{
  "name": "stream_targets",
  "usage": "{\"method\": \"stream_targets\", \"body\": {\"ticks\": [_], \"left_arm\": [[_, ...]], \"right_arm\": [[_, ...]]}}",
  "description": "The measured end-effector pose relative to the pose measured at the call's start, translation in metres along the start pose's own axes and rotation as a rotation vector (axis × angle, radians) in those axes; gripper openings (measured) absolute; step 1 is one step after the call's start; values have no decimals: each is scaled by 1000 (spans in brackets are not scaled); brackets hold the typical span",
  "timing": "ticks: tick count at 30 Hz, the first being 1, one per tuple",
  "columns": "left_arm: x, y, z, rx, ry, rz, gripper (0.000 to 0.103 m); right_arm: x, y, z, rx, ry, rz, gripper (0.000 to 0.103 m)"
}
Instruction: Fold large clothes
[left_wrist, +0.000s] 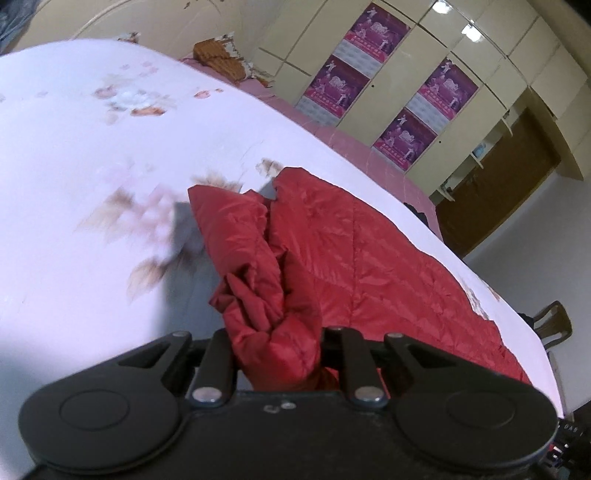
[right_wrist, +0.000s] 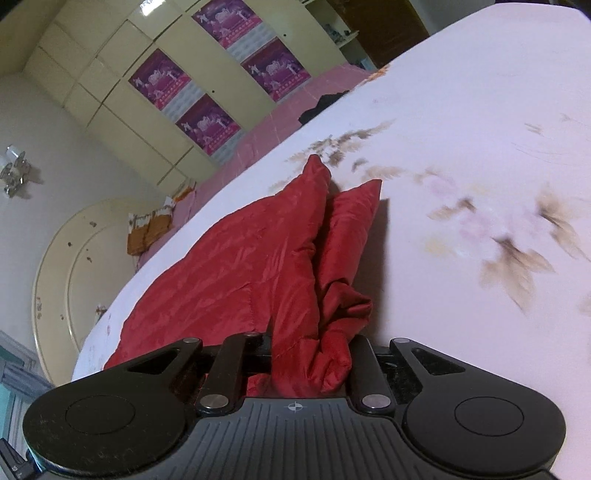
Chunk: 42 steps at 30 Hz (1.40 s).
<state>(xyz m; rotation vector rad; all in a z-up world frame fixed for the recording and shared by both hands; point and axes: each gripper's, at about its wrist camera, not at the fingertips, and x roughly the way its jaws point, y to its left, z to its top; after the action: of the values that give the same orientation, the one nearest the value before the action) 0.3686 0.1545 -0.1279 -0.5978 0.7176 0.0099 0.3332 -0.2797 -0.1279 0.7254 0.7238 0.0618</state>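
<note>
1. Two grippers, both clamped on your red jacket (left_wrist: 354, 251).
2. Your left gripper (left_wrist: 280, 350) pinches a bunched fold right at its fingers.
3. Your right gripper (right_wrist: 310, 362) grips another bunch; the rest spreads ahead over the bed (left_wrist: 74, 166).

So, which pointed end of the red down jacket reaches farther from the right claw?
The broader end of the red down jacket, continuous with its flat body; the narrower end stops short.
</note>
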Motion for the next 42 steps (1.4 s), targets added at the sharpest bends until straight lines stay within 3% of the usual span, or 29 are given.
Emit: {"method": "stream_targets", "body": {"ticks": [17, 26, 29, 32, 35, 37, 38, 39, 42], "left_arm": [[-93, 19, -94, -48, -15, -6, 17], [-81, 30, -114, -60, -35, 28, 30], [-87, 36, -120, -68, -71, 3, 40], [-102, 51, -122, -110, -98, -15, 54], [-131, 69, -123, -149, -147, 32, 65], [-153, 77, -125, -178, -198, 34, 66], [-159, 80, -127, -203, -196, 22, 65], [-161, 81, -130, -234, -186, 2, 62], [-154, 74, -145, -305, -97, -48, 59]], "right_arm": [[-103, -37, -68, -30, 30, 7, 15], [-81, -57, -78, -8, 72, -7, 15], [-84, -63, -78, 13, 63, 16, 22], [-107, -73, -76, 12, -6, -53, 53], [-139, -74, -69, -14, -89, -151, 55], [-157, -63, -65, -41, -150, -174, 54], [-161, -56, -63, -57, -163, -168, 46], [-161, -44, -63, -74, -161, -154, 26], [-149, -3, -71, -143, -124, -82, 8]]}}
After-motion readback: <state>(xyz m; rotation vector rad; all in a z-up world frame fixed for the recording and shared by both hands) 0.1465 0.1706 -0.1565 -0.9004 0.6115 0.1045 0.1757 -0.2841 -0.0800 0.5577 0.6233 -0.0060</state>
